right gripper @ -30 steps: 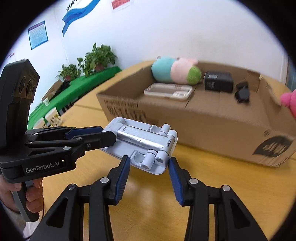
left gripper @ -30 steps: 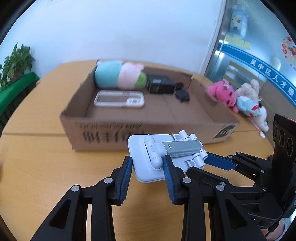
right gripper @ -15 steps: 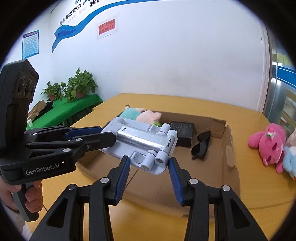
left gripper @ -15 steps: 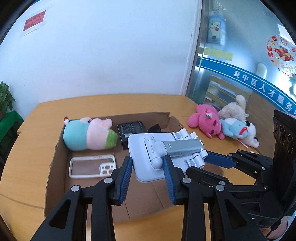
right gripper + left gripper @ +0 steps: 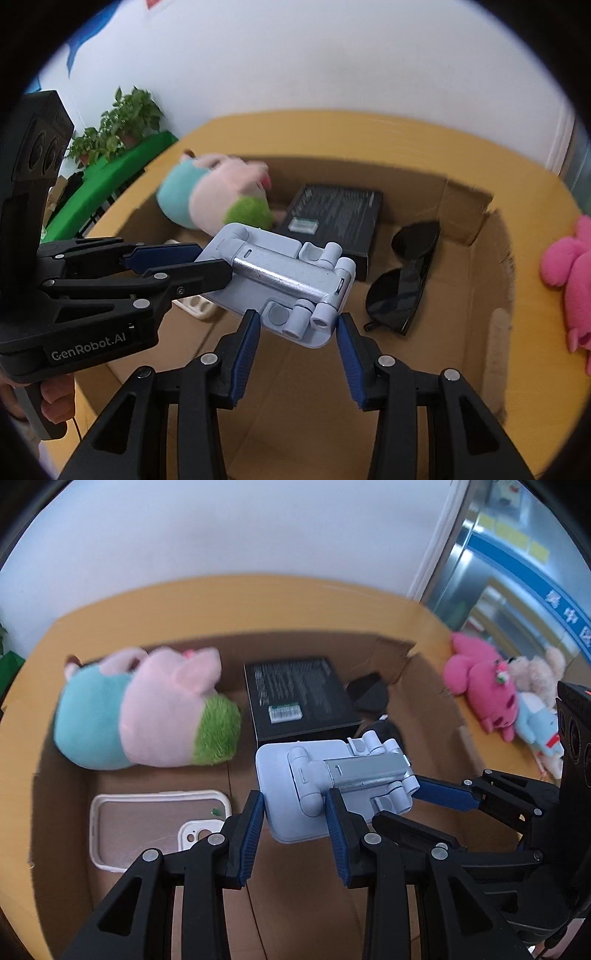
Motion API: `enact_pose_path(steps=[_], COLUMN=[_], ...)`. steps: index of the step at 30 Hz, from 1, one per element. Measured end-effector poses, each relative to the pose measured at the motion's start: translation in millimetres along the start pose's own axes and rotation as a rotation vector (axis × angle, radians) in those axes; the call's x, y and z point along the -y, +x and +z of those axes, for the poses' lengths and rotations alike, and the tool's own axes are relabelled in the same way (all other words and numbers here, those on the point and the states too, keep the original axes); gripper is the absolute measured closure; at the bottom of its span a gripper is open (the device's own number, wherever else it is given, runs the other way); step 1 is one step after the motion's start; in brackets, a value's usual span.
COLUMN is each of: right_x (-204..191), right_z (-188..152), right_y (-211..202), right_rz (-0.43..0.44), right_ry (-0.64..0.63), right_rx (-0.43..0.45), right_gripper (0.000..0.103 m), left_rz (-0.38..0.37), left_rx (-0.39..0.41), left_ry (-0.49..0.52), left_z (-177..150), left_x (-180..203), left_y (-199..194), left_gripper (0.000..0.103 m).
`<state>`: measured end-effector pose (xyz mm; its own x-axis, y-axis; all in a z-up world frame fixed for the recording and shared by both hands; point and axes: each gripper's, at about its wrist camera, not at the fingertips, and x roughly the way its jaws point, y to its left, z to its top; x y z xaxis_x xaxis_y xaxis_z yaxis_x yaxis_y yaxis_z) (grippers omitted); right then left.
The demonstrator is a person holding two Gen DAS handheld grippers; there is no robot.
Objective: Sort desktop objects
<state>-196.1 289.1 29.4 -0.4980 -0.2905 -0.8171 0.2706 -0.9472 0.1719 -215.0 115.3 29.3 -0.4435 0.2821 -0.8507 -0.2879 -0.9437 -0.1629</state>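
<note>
A white and silver folding phone stand [image 5: 332, 786] [image 5: 284, 280] hangs in the air above the open cardboard box [image 5: 62, 775] [image 5: 491, 295]. My left gripper [image 5: 295, 805] is shut on one end of it. My right gripper [image 5: 298, 325] is shut on the other end. Each gripper shows in the other's view: the right gripper [image 5: 439, 797] comes in from the right, the left gripper [image 5: 184, 262] from the left, with a hand on its handle.
Inside the box lie a teal, pink and green plush [image 5: 147, 723], a black carton [image 5: 299, 701], a white phone case [image 5: 147, 823] and black sunglasses [image 5: 410, 280]. Pink and beige plush toys [image 5: 480, 679] sit on the wooden table right of the box. Potted plants [image 5: 122, 125] stand far left.
Both grippers carried the phone stand forward together, from in front of the box's near wall to above its inside. The grip on the stand stayed the same.
</note>
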Motion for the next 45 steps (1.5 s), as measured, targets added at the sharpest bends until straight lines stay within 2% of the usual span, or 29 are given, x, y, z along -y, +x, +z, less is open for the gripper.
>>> enact_pose_path(steps=[4, 9, 12, 14, 15, 17, 18, 19, 20, 21, 22, 25, 27, 28, 31, 34, 39, 41, 43, 45], right_x=[10.8, 12.5, 7.6, 5.6, 2.4, -5.4, -9.8, -16.8, -22.8, -27.9, -32.3, -42.8, -49.1, -51.6, -50.4, -59.7, -57.1, -56.8, -56.5, -56.6], right_z=[2.5, 1.5, 0.1, -2.1, -3.5, -6.7, -9.3, -15.5, -22.9, -32.2, -46.2, -82.9, -101.9, -113.9, -133.7, -138.8, -150.5, -152.8, -154.4, -156.0], right_y=[34.8, 59.9, 59.1, 54.3, 44.1, 14.9, -3.1, -28.8, -50.4, -71.2, -91.5, -112.0, -109.6, -106.4, -91.6, -70.5, -63.7, -63.4, -63.0, -62.9], right_rz=[-0.006, -0.019, -0.028, -0.019, -0.021, -0.036, -0.045, -0.054, -0.059, -0.069, -0.094, -0.187, -0.226, -0.235, -0.261, -0.292, -0.277, -0.279, -0.278, -0.278], right_ry=[0.043, 0.039, 0.041, 0.052, 0.050, 0.039, 0.033, 0.025, 0.018, 0.015, 0.016, 0.015, 0.001, 0.003, 0.030, -0.007, 0.069, 0.065, 0.058, 0.060], right_rx=[-0.143, -0.286, -0.286, -0.270, -0.245, -0.168, -0.117, -0.041, 0.025, 0.094, 0.163, 0.276, 0.327, 0.360, 0.407, 0.402, 0.446, 0.465, 0.480, 0.489], right_gripper=[0.061, 0.060, 0.057, 0.051, 0.046, 0.041, 0.035, 0.030, 0.019, 0.018, 0.017, 0.015, 0.015, 0.015, 0.015, 0.015, 0.014, 0.014, 0.014, 0.012], left_rz=[0.009, 0.016, -0.019, -0.029, -0.033, -0.018, 0.000, 0.022, 0.047, 0.075, 0.102, 0.173, 0.243, 0.263, 0.303, 0.330, 0.389, 0.381, 0.387, 0.381], left_rx=[-0.105, -0.186, -0.208, -0.171, -0.139, -0.023, 0.054, 0.124, 0.194, 0.280, 0.362, 0.534, 0.607, 0.631, 0.659, 0.646, 0.584, 0.558, 0.592, 0.590], left_ry=[-0.021, -0.043, -0.084, -0.085, -0.076, -0.037, -0.012, 0.002, 0.008, 0.008, 0.004, 0.008, -0.008, -0.013, -0.034, -0.042, -0.004, -0.019, -0.023, -0.024], left_z=[-4.0, -14.0, -17.1, -20.4, -22.4, -30.8, -37.5, -45.8, -54.9, -68.6, -83.1, -126.5, -156.5, -161.5, -189.7, -200.8, -200.1, -202.6, -206.0, -205.6], left_x=[-2.1, -5.8, -14.5, -17.6, -18.4, -18.8, -19.3, -20.4, -22.4, -25.9, -29.2, -34.8, -41.6, -41.5, -46.5, -50.1, -47.3, -49.8, -49.9, -50.7], left_y=[38.5, 54.3, 50.8, 34.9, 21.7, -20.5, -48.0, -72.8, -95.9, -121.4, -142.5, -177.8, -181.5, -177.5, -155.9, -131.1, -97.0, -87.4, -89.3, -88.9], left_gripper=[0.072, 0.073, 0.073, 0.073, 0.073, 0.071, 0.064, 0.044, 0.031, 0.010, 0.000, 0.000, 0.000, 0.000, 0.000, 0.000, 0.000, 0.000, 0.000, 0.000])
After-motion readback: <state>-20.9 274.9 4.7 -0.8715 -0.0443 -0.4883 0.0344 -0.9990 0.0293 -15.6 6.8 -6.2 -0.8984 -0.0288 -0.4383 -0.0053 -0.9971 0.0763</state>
